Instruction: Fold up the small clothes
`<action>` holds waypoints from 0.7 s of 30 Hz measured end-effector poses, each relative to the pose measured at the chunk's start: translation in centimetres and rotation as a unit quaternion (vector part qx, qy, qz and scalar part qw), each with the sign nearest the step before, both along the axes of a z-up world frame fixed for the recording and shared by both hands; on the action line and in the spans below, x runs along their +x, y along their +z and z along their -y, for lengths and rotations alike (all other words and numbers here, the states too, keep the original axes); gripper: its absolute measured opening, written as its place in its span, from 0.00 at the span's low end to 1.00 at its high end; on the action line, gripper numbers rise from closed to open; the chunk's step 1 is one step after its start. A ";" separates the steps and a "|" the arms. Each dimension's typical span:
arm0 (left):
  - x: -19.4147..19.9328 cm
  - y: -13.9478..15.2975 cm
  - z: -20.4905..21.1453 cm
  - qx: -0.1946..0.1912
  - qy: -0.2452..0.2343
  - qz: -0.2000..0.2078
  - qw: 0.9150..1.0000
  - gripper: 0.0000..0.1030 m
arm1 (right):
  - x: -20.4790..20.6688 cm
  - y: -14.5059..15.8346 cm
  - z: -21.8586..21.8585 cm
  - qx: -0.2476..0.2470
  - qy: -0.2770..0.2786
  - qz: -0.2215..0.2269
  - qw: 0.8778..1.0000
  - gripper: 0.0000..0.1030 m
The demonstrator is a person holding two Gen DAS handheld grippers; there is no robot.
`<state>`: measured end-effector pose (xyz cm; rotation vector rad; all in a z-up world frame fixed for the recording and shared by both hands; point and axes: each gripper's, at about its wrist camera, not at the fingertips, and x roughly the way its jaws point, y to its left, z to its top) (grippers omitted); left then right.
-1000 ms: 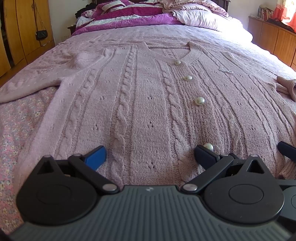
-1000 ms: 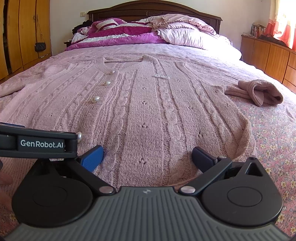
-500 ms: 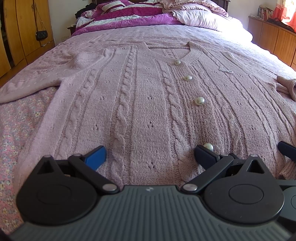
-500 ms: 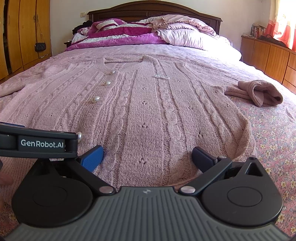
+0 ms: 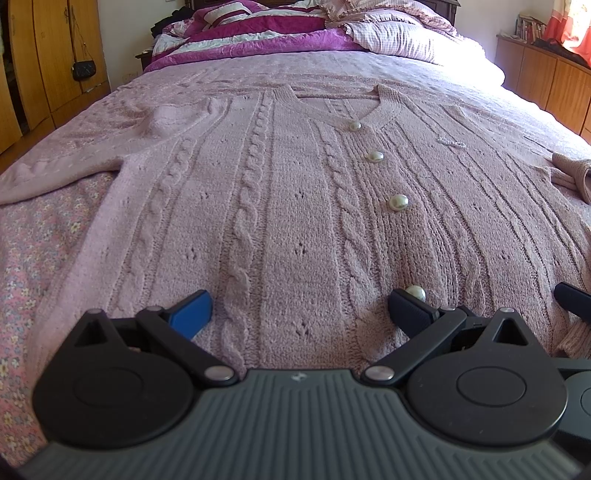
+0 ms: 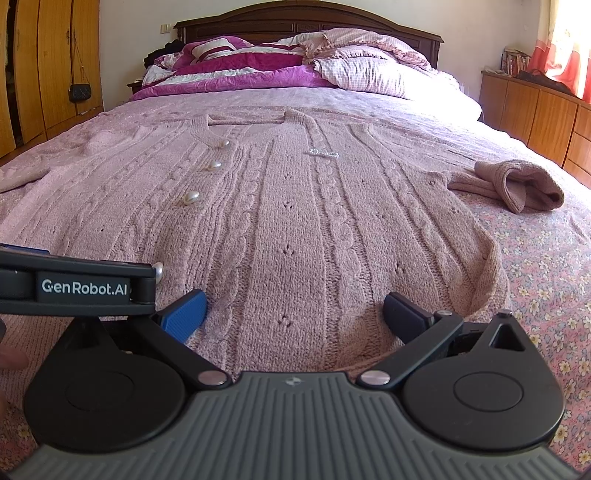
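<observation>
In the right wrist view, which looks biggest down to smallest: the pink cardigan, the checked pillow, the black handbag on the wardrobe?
Largest to smallest as they look:
1. pink cardigan
2. checked pillow
3. black handbag
The pillow and handbag lie farther away, so real sizes stay unsure.

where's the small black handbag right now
The small black handbag hangs by its strap on the wooden wardrobe at the far left of both views, left of the bed's dark wooden headboard.
</observation>
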<state>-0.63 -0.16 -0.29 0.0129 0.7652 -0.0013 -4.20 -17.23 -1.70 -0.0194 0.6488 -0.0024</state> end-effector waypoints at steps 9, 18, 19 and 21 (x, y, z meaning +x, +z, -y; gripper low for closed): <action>0.1 0.0 -0.1 -0.005 -0.001 -0.002 1.000 1.00 | 0.6 0.1 0.0 0.005 -0.002 -0.012 1.000 1.00; 0.3 0.5 -0.3 -0.007 -0.015 -0.012 1.000 1.00 | 1.6 0.6 0.8 0.018 0.031 -0.042 0.998 1.00; 0.4 0.7 -0.4 -0.010 -0.016 -0.014 1.000 1.00 | 1.8 0.8 1.2 0.028 0.035 -0.046 0.998 1.00; 0.5 1.1 -0.7 -0.019 -0.019 -0.019 0.999 1.00 | 1.8 1.3 2.0 0.048 0.044 -0.052 0.997 1.00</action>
